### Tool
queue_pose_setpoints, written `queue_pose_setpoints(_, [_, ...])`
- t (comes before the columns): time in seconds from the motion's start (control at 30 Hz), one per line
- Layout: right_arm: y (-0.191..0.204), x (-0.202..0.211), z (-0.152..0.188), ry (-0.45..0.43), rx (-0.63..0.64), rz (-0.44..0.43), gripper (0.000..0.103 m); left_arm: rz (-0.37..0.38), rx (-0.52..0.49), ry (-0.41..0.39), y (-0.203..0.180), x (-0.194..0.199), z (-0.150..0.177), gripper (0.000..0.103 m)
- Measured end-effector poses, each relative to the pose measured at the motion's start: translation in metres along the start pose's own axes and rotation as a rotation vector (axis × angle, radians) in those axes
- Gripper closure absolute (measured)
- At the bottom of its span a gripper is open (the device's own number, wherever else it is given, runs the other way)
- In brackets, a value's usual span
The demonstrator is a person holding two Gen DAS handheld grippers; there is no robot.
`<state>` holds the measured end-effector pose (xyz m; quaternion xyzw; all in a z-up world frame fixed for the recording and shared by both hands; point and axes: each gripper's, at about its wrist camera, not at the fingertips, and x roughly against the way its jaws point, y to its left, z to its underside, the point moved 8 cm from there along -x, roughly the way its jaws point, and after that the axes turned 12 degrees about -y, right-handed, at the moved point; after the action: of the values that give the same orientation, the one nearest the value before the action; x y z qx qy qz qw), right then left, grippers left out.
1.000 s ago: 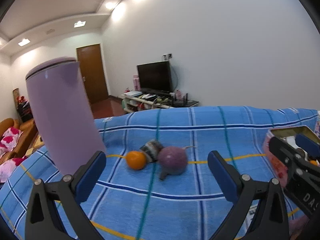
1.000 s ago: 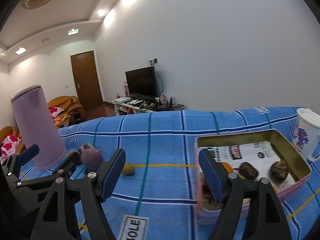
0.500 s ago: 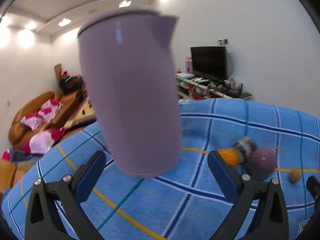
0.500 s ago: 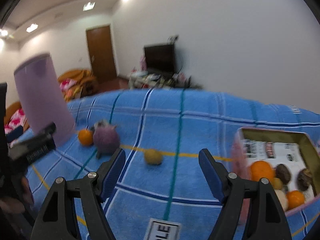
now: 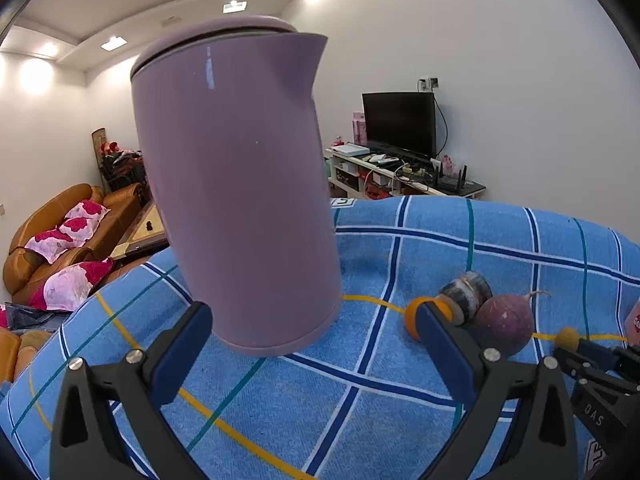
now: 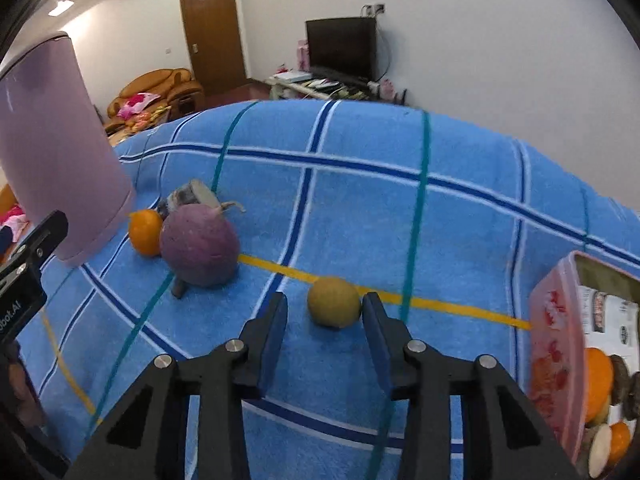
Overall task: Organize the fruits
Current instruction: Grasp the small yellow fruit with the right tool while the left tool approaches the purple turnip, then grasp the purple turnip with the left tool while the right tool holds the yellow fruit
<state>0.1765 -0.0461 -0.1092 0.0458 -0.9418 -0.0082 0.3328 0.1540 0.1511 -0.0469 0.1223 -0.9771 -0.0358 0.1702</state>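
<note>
In the right wrist view a small yellow-brown fruit (image 6: 334, 301) lies on the blue checked cloth (image 6: 360, 208), just ahead of my right gripper (image 6: 325, 316). The jaws are partly closed, one on each side of it, with a gap on the left. A purple round root (image 6: 199, 245), an orange (image 6: 145, 232) and a grey striped piece (image 6: 191, 197) lie to the left. A pink tin (image 6: 554, 344) with several fruits is at the right edge. My left gripper (image 5: 310, 334) is open and empty in front of the lilac kettle (image 5: 240, 184).
The lilac kettle (image 6: 56, 140) stands on the cloth at the left. In the left wrist view the orange (image 5: 416, 316), purple root (image 5: 505, 324) and yellow fruit (image 5: 568, 338) lie right of it. A sofa (image 5: 48, 236) and a TV stand (image 5: 400, 168) are beyond the table.
My right gripper has swung left and down to the yellow fruit and narrowed its jaws around it. My left gripper has turned left and moved close to the kettle.
</note>
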Motion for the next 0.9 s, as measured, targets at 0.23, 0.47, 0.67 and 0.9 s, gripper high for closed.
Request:
queue_pose_setpoints(0.23, [-0.005, 0.033, -0.001, -0.13, -0.103, -0.145, 0.077, 0.083, 0.066, 0.028, -0.007, -0.002, 0.005, 0.0])
queue_pose_setpoints(0.47, [-0.018, 0.086, -0.005, -0.335, -0.113, -0.056, 0.076, 0.21, 0.087, 0.028, -0.034, 0.006, 0.008, 0.001])
queue_pose_setpoints(0.67, [-0.023, 0.1, -0.011, -0.396, -0.046, 0.028, 0.076, 0.303, 0.016, 0.05, -0.079, 0.017, 0.01, 0.008])
queue_pose_setpoints(0.9, [-0.033, 0.109, -0.014, -0.425, -0.05, 0.051, 0.076, 0.301, 0.025, 0.194, -0.127, -0.003, 0.017, 0.024])
